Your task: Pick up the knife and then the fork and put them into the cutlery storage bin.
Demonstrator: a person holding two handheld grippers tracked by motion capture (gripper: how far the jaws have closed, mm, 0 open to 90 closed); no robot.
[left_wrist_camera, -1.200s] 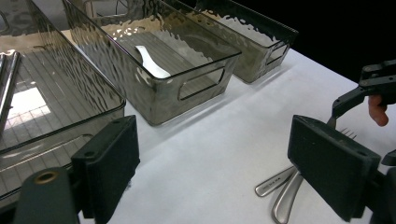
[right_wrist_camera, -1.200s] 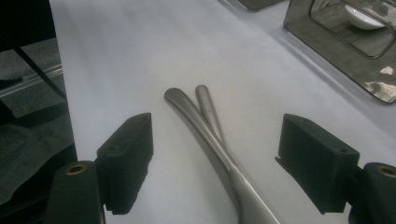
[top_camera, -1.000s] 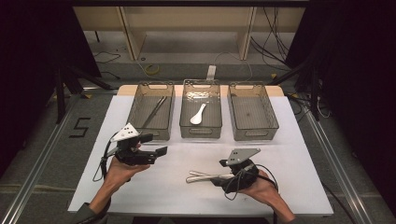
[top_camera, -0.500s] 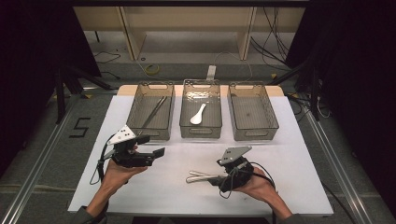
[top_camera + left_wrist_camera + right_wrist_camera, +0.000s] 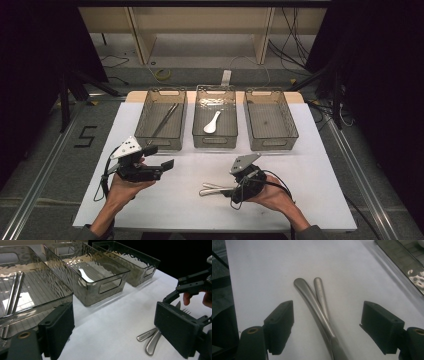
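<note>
A black "5" [image 5: 86, 136] marked the floor left of the table [image 5: 320, 165]. My right gripper [image 5: 329, 333] was spread around two crossed metal handles [image 5: 318, 302], their heads hidden. My left gripper [image 5: 112, 335] was spread, empty.

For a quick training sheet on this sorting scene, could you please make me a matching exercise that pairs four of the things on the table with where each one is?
Things:
1. white spoon
2. chopsticks
3. two metal handles
4. right-hand bin

Places:
A. in the left-hand bin
B. holds no cutlery
C. in the middle bin
D. on the white tabletop, between the open jaws of the right gripper

Pairs: 1-C, 2-A, 3-D, 4-B
</note>
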